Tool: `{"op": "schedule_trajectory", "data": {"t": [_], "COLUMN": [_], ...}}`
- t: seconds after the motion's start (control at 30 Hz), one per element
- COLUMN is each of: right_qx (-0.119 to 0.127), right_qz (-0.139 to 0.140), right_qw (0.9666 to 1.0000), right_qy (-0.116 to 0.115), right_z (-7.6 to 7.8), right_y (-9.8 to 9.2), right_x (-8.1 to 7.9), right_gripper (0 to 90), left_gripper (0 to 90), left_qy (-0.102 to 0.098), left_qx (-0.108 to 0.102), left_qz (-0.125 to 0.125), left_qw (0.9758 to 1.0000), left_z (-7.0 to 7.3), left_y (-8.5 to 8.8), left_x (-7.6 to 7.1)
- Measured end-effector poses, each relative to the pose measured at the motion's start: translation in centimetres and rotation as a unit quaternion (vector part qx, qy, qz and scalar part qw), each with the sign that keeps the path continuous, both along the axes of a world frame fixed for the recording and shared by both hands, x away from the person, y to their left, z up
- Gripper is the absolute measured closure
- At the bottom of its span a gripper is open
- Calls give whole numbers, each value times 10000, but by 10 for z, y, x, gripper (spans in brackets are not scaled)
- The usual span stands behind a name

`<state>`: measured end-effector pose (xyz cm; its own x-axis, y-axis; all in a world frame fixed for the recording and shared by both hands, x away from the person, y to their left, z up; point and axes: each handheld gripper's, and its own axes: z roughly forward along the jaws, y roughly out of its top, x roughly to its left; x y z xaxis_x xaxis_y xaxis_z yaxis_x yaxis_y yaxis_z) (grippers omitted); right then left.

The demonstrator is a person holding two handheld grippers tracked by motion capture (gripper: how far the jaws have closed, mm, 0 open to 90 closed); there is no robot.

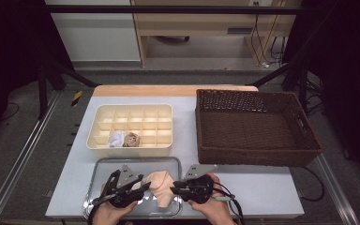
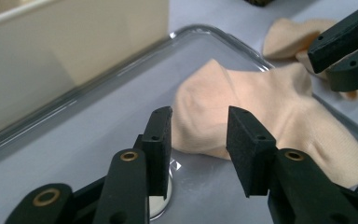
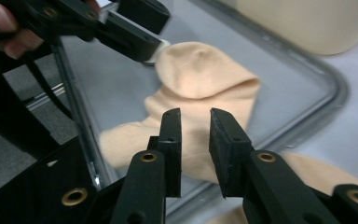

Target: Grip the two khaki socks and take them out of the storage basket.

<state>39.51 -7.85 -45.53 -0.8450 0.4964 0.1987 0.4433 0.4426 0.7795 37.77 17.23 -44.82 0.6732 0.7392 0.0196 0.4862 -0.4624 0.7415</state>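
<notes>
— Lying where, that peach sock (image 1: 161,183)?

— On the clear tray (image 1: 104,165) at the worktop's (image 1: 243,185) near edge, between the left gripper (image 1: 143,186) and right gripper (image 1: 173,189); its toe end drapes over the tray's right rim.

— Jaws?

— Both sets apart, nothing clamped; each points at the sock.

— Around it?

— A cream divider box (image 1: 130,125) just beyond the tray, with rolled socks (image 1: 124,139) inside. A wicker basket (image 1: 255,126) stands far right.

Your wrists run off the near edge of the high view. The right gripper (image 1: 175,189) covers part of the peach sock (image 1: 161,183), and the two small bundles (image 1: 124,139) in the divided cream organizer (image 1: 98,117) are too small to identify.
</notes>
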Motion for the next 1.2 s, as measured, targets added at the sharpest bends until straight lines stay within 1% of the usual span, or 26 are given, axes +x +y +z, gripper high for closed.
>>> {"op": "schedule_trajectory", "data": {"t": [0.07, 0.1, 0.13, 0.17, 0.2, 0.27, 0.3, 0.33, 0.37, 0.4, 0.43, 0.47, 0.5, 0.57, 0.6, 0.67, 0.7, 0.73, 0.8, 0.93, 1.0, 1.03, 1.07, 1.1, 1.17, 1.2], "right_qx": [60, 96, 75, 75, 27, -91, -91, -201, -201, -259, -261, -258, -267, -281, -293, -355, -355, -356, -311, -288, -297, -317, -328, -322, -315, -251], "right_qz": [-8, 11, 3, 3, 14, 36, 36, 77, 77, 112, 141, 174, 234, 278, 319, 431, 431, 463, 599, 645, 568, 520, 473, 441, 416, 355], "right_qw": [9999, 9998, 9998, 9998, 9998, 9998, 9998, 9997, 9997, 9995, 9995, 9995, 9994, 9992, 9990, 9983, 9983, 9982, 9976, 9974, 9979, 9981, 9983, 9985, 9986, 9990], "right_qy": [112, 193, 201, 201, 205, 172, 172, 121, 121, 117, 63, -4, -3, 93, 115, 136, 136, 133, 141, 123, 130, 107, 102, 105, 105, 85], "right_z": [-3, -8, -10, -10, -13, -18, -18, -20, -20, -21, -23, -24, -24, -23, -22, -19, -19, -17, -14, -13, -13, -13, -14, -14, -14, -13], "right_y": [4, 9, 11, 11, 13, 17, 17, 19, 19, 19, 20, 21, 21, 20, 19, 18, 18, 17, 15, 15, 15, 15, 15, 15, 15, 13], "right_x": [-3, -4, -5, -5, -5, -6, -6, -7, -7, -8, -9, -9, -9, -8, -8, -6, -6, -6, -5, -5, -4, -3, -3, -3, -3, -3], "right_gripper": [697, 640, 615, 615, 607, 612, 612, 648, 648, 673, 697, 733, 787, 868, 879, 883, 883, 883, 882, 874, 841, 816, 788, 775, 766, 758], "left_gripper": [622, 651, 677, 705, 705, 815, 831, 840, 846, 846, 849, 850, 851, 850, 850, 849, 849, 849, 848, 847, 840, 833, 753, 712, 642, 629], "left_qy": [56, 82, 90, 90, 111, 113, 113, 139, 139, 153, 175, 159, 131, 68, 30, 47, 47, 131, 211, 154, 161, 141, 33, -6, -39, -129], "left_qx": [108, 226, 292, 292, 381, 496, 496, 500, 500, 488, 456, 339, 212, -24, -130, -262, -262, -303, -376, -396, -447, -431, -393, -350, -378, -423], "left_qz": [-36, -47, -52, -52, -68, -105, -105, -84, -84, -64, -60, -1, 52, 163, 225, 410, 410, 469, 644, 726, 703, 723, 713, 779, 798, 824], "left_qw": [9999, 9997, 9995, 9995, 9992, 9986, 9986, 9986, 9986, 9987, 9988, 9993, 9997, 9998, 9997, 9988, 9988, 9984, 9970, 9965, 9964, 9964, 9967, 9963, 9961, 9956], "left_z": [-4, -9, -11, -11, -13, -15, -15, -14, -14, -14, -13, -10, -5, 3, 7, 10, 10, 9, 9, 10, 9, 8, 5, 5, 5, 6], "left_y": [-5, -10, -12, -12, -14, -17, -17, -18, -18, -17, -16, -14, -11, -3, 3, 16, 16, 19, 24, 21, 17, 15, 12, 12, 13, 18], "left_x": [1, 4, 5, 5, 7, 10, 10, 12, 12, 12, 13, 13, 13, 12, 12, 14, 14, 16, 20, 24, 29, 32, 36, 37, 37, 36]}}
